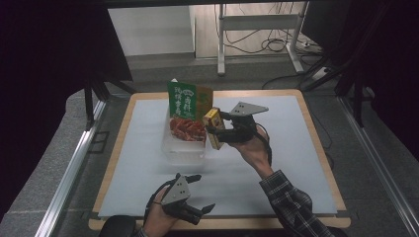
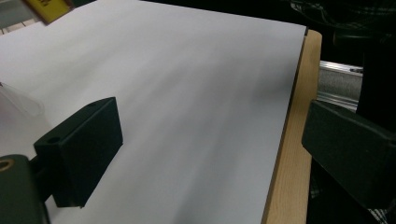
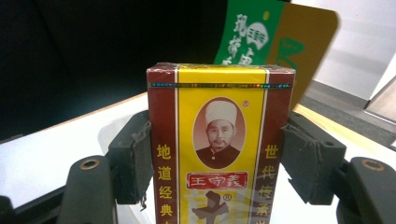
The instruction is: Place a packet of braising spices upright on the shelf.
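Holding the yellow box upright between our right gripper pads, we keep it just right of the clear tub, where a green packet stands, far of mid-table. Near the table's near edge, our left gripper hangs with jaws wide apart, nothing between them
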